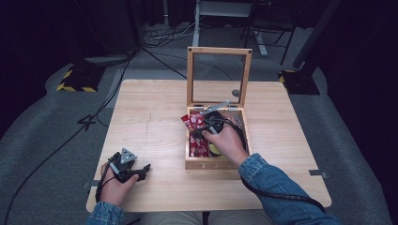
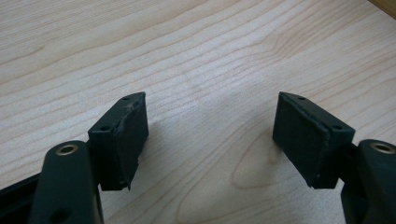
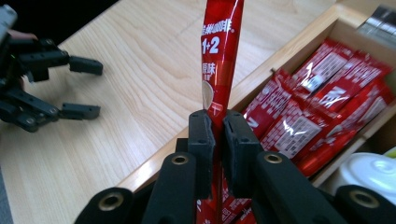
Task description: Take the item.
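The high view looks down from above the person's side, far enough to take in the whole worktop (image 1: 155, 117). The left claw view sits very close to the bare wood. The right claw view looks across the open wooden box (image 3: 299, 44) toward the left claw (image 3: 81, 88), which the high view shares.

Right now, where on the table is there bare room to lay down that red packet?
The bare tabletop between the box and the left tongs is free. Right of the box is another free strip. Inside the box it is crowded with packets.

Blue denim sleeves (image 1: 277, 187); each black hand-held gripper (image 1: 145, 167) has brass-ringed screws and a trailing cable
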`<move>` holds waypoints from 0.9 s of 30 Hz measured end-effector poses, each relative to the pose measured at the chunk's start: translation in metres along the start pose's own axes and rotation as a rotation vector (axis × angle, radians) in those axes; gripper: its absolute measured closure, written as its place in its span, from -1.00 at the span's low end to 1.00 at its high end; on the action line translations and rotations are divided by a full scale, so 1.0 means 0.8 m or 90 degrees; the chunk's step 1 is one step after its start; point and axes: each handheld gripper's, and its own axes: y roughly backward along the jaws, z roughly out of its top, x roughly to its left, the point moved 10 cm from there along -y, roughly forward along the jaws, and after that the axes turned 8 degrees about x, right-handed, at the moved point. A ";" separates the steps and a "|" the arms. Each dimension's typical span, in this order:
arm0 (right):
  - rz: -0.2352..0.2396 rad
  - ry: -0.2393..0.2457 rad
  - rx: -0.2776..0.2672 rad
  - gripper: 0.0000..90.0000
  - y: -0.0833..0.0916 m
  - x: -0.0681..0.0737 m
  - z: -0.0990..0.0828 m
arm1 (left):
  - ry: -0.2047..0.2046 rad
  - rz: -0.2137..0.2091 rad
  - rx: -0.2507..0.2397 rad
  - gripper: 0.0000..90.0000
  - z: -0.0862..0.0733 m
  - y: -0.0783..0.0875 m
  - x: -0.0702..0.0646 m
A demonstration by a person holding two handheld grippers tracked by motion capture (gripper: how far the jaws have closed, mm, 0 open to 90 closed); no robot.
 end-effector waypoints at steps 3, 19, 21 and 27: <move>0.003 -0.003 -0.020 0.85 0.012 -0.001 0.006 | -0.002 -0.005 0.002 -0.41 0.000 0.000 0.000; -0.002 -0.004 -0.089 0.85 0.072 -0.013 0.021 | -0.010 -0.009 0.015 -0.66 0.002 -0.004 0.001; -0.007 -0.007 -0.094 0.85 0.080 -0.016 0.020 | -0.010 -0.009 0.015 -0.67 0.002 -0.005 0.002; -0.022 -0.012 -0.106 0.85 0.103 -0.029 0.016 | -0.011 -0.008 0.016 -0.67 0.003 -0.005 0.004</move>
